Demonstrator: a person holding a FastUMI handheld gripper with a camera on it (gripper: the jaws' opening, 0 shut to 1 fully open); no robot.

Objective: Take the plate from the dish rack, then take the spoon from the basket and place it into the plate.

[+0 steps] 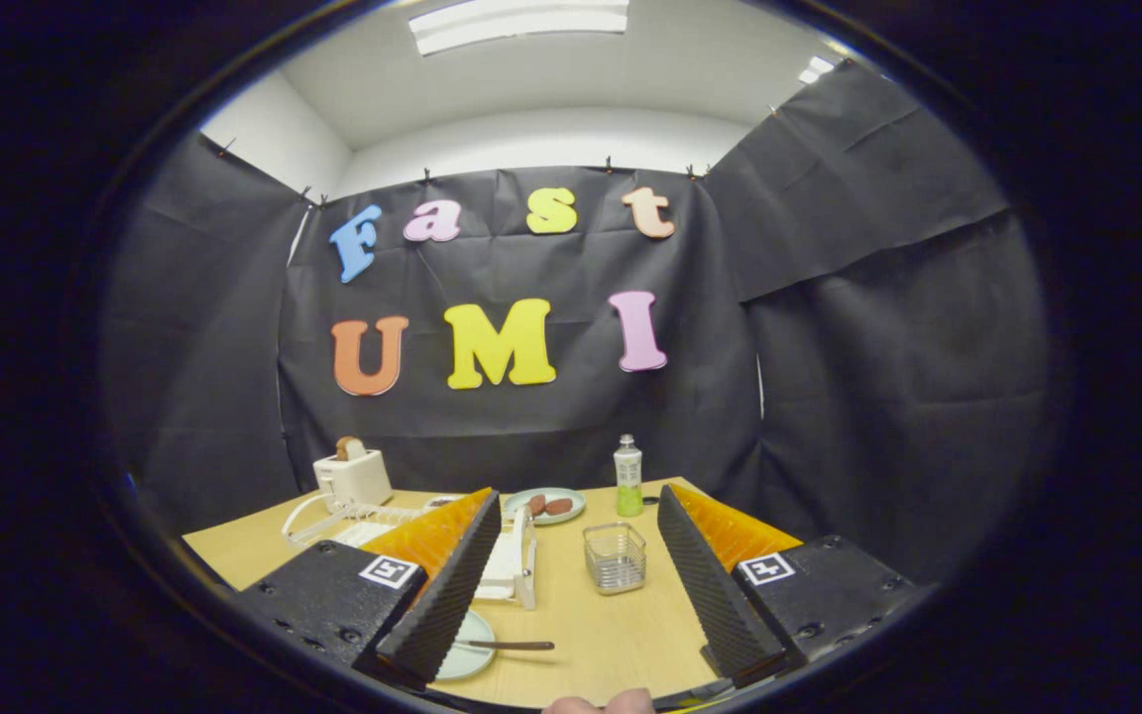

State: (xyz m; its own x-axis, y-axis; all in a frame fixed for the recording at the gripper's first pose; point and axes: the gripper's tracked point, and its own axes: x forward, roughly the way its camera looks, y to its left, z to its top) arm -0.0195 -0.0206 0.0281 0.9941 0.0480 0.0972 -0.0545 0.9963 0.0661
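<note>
My gripper point(576, 535) is open and held above the wooden table, with nothing between its fingers. A pale green plate point(467, 635) lies on the table close below me, partly hidden behind the left finger point(447, 585). A spoon point(504, 645) rests on it, its handle sticking out to the right over the table. The white dish rack point(507, 560) stands beyond the plate, mostly behind the left finger. A small wire basket point(616, 557) sits on the table between the fingers, further out.
A white toaster point(353, 476) with bread in it stands at the back left. A second plate point(546, 504) with brown food and a green-labelled bottle point(628, 476) stand at the table's far edge. Fingertips of a hand point(599, 703) show nearest me. Black cloth walls surround the table.
</note>
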